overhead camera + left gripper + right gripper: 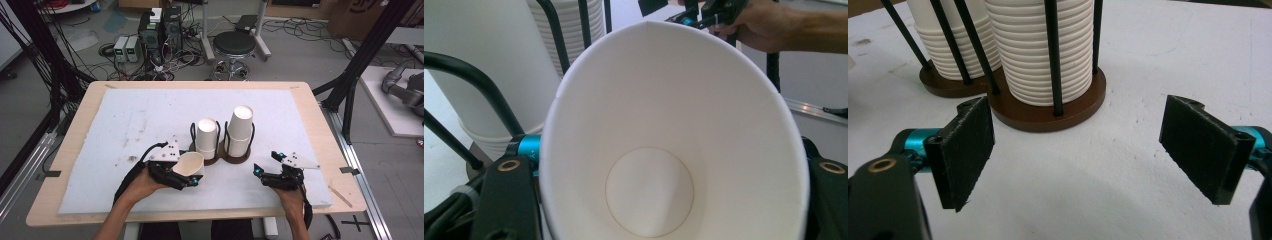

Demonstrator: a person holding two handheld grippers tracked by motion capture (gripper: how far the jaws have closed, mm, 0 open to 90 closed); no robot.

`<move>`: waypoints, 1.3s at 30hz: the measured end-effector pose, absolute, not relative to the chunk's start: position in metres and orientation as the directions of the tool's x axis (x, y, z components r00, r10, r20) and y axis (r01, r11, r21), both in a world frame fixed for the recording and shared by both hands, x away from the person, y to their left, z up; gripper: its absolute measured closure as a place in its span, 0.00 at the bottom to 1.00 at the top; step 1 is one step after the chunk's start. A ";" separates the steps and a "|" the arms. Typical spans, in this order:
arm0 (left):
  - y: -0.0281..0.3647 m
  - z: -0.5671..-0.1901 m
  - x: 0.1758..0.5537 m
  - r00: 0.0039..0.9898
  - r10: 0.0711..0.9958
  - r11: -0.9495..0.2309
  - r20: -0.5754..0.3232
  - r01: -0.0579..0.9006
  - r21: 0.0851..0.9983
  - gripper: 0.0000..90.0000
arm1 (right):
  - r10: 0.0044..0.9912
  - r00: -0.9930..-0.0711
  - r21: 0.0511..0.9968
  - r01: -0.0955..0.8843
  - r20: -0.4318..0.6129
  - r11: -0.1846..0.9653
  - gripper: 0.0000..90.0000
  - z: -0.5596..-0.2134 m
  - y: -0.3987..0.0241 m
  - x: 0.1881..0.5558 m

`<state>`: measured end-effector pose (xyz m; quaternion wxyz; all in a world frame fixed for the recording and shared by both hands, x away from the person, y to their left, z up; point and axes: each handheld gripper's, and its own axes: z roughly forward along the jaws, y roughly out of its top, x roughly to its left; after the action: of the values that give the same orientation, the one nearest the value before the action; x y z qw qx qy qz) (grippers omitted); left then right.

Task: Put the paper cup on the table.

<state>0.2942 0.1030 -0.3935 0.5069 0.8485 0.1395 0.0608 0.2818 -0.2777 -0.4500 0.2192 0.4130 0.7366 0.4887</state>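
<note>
A white paper cup [191,164] lies on its side in my left gripper [187,172], which is shut on its wall. In the left gripper view the cup [664,125] faces me mouth first, its rim squeezed into an oval between the black jaws. Just beyond it stand two stacks of white cups, a shorter one [206,137] and a taller one [240,127], in a brown holder [235,159] with black rods. My right gripper [267,161] rests on the mat right of the holder. Its pads [968,150] stand wide apart with nothing between them, facing the taller stack [1033,50].
A white mat [125,120] covers the wooden table [320,125]. The person's right hand [769,22] shows past the cup's rim. Beyond the table's far edge stand a black stool [234,47], computer boxes [155,32] and cables on the floor.
</note>
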 end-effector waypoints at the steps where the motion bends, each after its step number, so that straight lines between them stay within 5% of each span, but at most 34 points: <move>1: 0.101 -0.394 0.294 0.954 0.299 -0.455 -0.033 0.173 0.874 0.35 | 0.821 -0.567 0.901 0.391 0.073 0.189 0.17 -0.450 -0.277 0.282; 39: 0.075 -0.414 0.297 0.960 0.277 -0.627 0.028 0.159 0.763 0.35 | 0.826 -0.561 0.896 0.395 0.059 0.204 0.17 -0.450 -0.275 0.282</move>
<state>0.2971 0.0751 -0.4140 0.4144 0.8992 0.1212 0.0714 0.2816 -0.2749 -0.4501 0.2251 0.4111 0.7425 0.4785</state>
